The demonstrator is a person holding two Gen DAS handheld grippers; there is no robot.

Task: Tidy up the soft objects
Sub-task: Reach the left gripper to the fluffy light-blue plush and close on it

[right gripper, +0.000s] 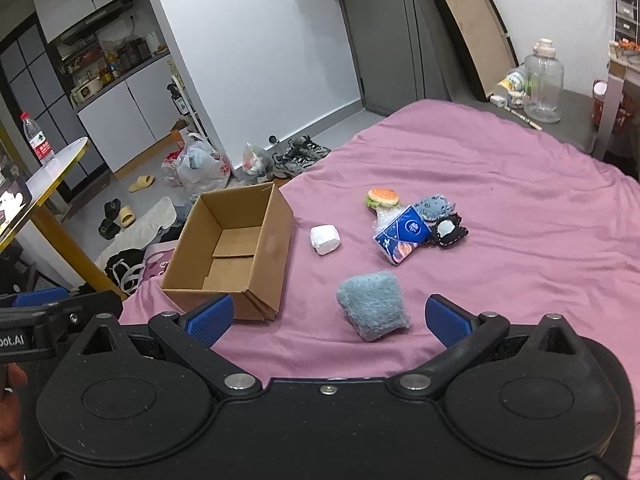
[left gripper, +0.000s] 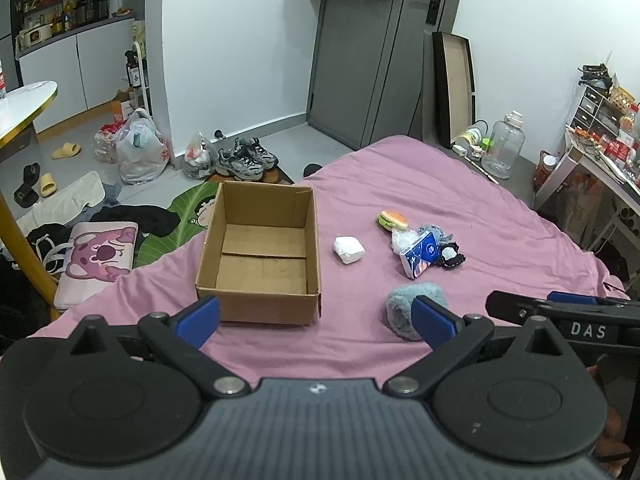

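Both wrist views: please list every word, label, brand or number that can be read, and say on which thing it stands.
"DAS": white letters on the right gripper's black body, seen in the left wrist view.
"oot.AI": cut-off white letters on the left gripper's body, at the right wrist view's left edge.
Blue tissue pack: round logo, too small to read.
Water bottle red label: blurred.
Plastic bag red print: unreadable.
Cardboard box: no readable text.

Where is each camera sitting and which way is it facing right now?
Left wrist: on the left gripper, facing forward over the pink bed at the cardboard box; its blue fingers and the right gripper show.
Right wrist: on the right gripper, facing the blue fluffy pad; its fingers show.
Shared: box, pad, white bundle, toy pile.
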